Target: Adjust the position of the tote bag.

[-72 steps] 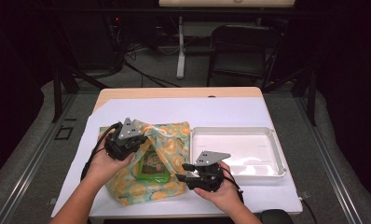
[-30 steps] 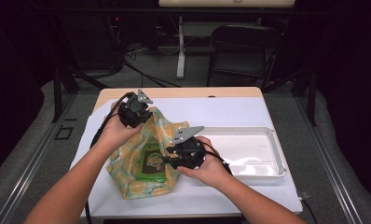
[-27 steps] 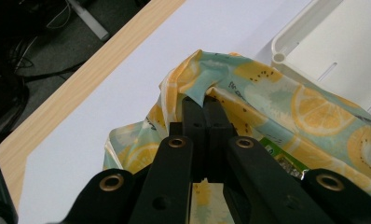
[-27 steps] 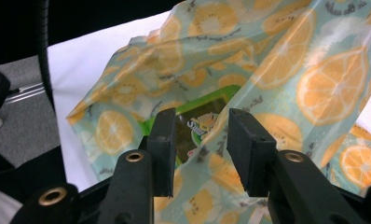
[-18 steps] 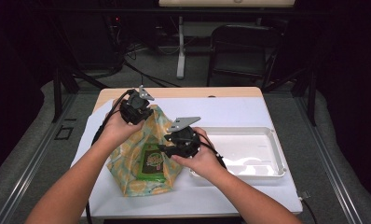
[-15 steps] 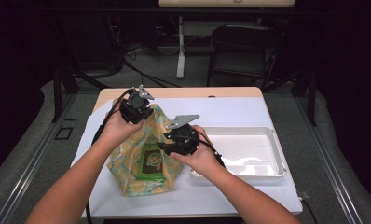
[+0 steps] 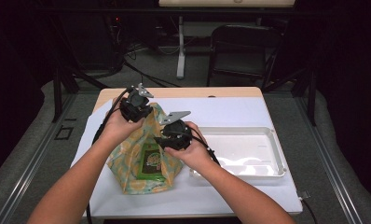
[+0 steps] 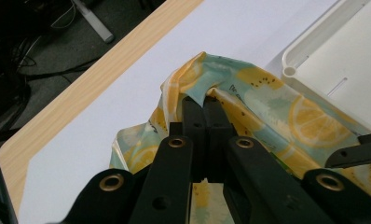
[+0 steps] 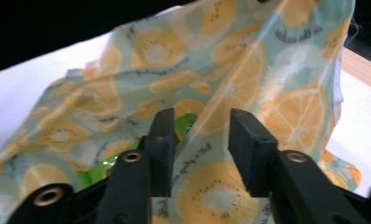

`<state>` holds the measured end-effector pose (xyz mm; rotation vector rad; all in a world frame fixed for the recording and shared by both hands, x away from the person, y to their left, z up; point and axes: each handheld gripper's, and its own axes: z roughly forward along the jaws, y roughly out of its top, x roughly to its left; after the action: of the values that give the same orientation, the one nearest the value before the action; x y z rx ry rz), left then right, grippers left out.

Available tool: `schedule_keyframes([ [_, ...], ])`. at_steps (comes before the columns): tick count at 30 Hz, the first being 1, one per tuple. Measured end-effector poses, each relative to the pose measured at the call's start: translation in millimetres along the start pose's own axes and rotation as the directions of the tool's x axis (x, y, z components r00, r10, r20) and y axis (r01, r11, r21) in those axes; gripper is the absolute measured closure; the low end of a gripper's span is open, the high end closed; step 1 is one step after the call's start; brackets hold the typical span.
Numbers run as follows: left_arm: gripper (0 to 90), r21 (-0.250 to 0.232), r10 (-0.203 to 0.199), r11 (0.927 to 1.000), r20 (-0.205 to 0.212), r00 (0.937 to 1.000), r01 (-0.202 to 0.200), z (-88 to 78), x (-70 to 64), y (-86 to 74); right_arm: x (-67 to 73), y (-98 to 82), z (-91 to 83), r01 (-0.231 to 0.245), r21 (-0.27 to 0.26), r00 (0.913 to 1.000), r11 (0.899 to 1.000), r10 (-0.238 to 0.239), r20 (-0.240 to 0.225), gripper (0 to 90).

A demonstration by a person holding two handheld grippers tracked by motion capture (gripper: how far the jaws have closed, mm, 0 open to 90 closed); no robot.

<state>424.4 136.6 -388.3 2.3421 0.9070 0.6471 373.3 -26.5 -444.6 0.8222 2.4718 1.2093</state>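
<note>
A lemon-print plastic bag (image 7: 144,154) stands on the white sheet (image 7: 230,112) that covers the table, left of centre in the high view, with its top pulled up into a peak. Through its open front a green packet (image 7: 152,161) shows inside, lying low in the bag; the same green shows behind the film in the right gripper view (image 9: 97,170).

The left gripper (image 7: 144,109) is clamped tight on the top edge of the bag, its two black jaws pressed together with the printed film pinched between them, as the left gripper view (image 8: 203,100) shows. It holds that edge up at the far side of the bag.

The right gripper (image 7: 167,140) sits at the bag's right side, just beside the raised film. Its jaws stand apart and have just been closing; in the right gripper view (image 9: 200,140) the bag's film lies in front of and between them, but the pads do not press on it.

A white plastic tray (image 7: 277,154) lies to the right of the bag, its near-left corner close to the right hand (image 7: 193,151). The table's wooden edge (image 7: 207,92) shows beyond the sheet.
</note>
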Motion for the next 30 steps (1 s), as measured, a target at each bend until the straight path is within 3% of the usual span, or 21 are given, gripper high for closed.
schedule_keyframes([
  [16,90.0,0.006,-0.005,1.0,0.007,1.0,0.005,1.2,-0.3,0.1,-12.3,-5.2,25.3,-0.036,0.062,0.9986,0.997,0.034,0.04,84.8],
  [30,90.0,0.023,0.013,0.9996,0.01,0.9999,-0.013,7.1,-3.0,0.5,-34.5,-11.1,37.8,-0.074,0.113,0.9942,0.991,0.065,0.086,86.5],
])
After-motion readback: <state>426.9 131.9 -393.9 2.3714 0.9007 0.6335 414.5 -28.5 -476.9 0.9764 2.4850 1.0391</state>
